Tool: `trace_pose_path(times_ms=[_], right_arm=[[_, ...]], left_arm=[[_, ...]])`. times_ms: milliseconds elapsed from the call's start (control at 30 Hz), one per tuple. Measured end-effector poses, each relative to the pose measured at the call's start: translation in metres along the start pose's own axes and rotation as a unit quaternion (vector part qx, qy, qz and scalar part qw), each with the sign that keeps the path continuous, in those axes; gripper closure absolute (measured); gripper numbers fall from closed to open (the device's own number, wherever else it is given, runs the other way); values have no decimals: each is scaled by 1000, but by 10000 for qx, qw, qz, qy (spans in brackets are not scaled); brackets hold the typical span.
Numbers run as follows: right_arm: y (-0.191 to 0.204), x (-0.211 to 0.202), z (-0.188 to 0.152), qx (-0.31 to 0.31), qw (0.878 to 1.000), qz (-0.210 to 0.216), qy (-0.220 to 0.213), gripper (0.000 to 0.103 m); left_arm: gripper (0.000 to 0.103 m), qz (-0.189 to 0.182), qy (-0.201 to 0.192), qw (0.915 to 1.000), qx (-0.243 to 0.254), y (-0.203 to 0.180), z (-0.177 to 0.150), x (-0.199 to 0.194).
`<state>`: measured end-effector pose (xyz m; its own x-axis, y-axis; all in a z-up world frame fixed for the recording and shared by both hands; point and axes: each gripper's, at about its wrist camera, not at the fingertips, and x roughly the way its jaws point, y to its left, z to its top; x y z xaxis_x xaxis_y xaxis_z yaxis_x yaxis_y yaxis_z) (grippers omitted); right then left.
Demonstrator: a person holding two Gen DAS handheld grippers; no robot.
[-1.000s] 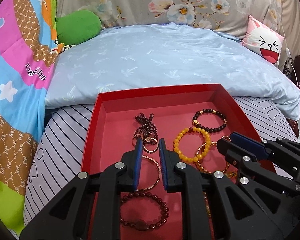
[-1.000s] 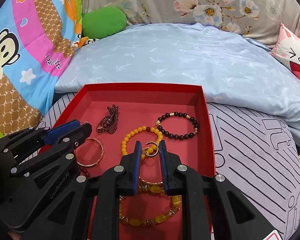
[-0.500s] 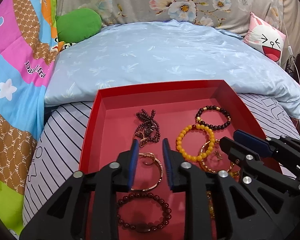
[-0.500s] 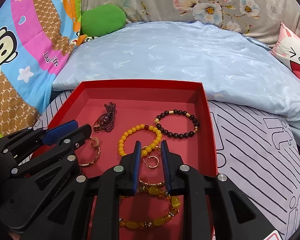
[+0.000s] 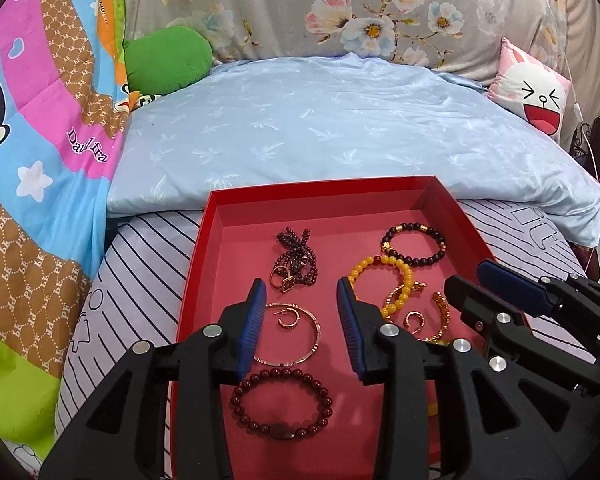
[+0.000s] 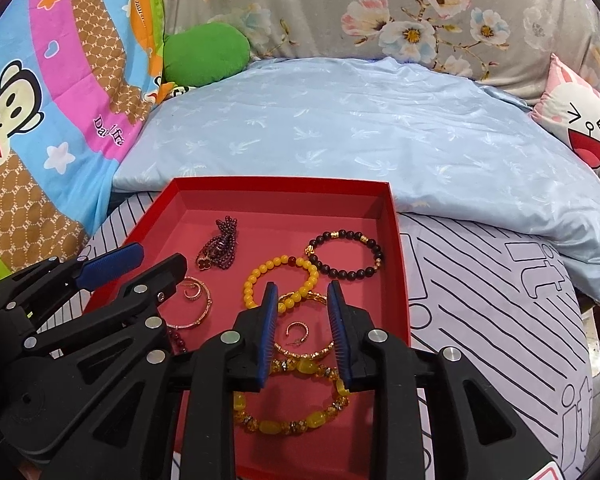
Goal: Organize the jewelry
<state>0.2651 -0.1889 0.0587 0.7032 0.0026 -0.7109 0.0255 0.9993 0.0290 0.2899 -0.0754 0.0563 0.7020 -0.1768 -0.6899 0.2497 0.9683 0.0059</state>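
With both my grippers' jaws apart and empty over the red tray, my left gripper frames a tiny, light, slippery-looking earring lying inside a thin bangle, best pinched across its curve.

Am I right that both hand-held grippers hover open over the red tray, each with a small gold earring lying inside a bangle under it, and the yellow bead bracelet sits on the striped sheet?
Not quite. The yellow bead bracelet lies inside the red tray, not on the striped sheet; the right wrist view shows it. The rest holds: the left hand-held gripper and right hand-held gripper are open over the earrings.
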Motion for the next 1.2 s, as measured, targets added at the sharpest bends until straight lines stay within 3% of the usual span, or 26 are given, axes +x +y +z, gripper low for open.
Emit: trace_pose_path(times_ms=[767,900,1200], right_arm=[[12,-74,-46,21,9996,-186,-216,76],[12,-79,-59,94,9997,-146,-163,76],[13,-81,-80,177,9996,-230,-76,68]], left_arm=[[62,39,-81,9999,-71,-8,-42,-71],[55,93,-41,9998,-170,-6,-56,-77],[53,75,88,9995,-303,-1,-78,-78]])
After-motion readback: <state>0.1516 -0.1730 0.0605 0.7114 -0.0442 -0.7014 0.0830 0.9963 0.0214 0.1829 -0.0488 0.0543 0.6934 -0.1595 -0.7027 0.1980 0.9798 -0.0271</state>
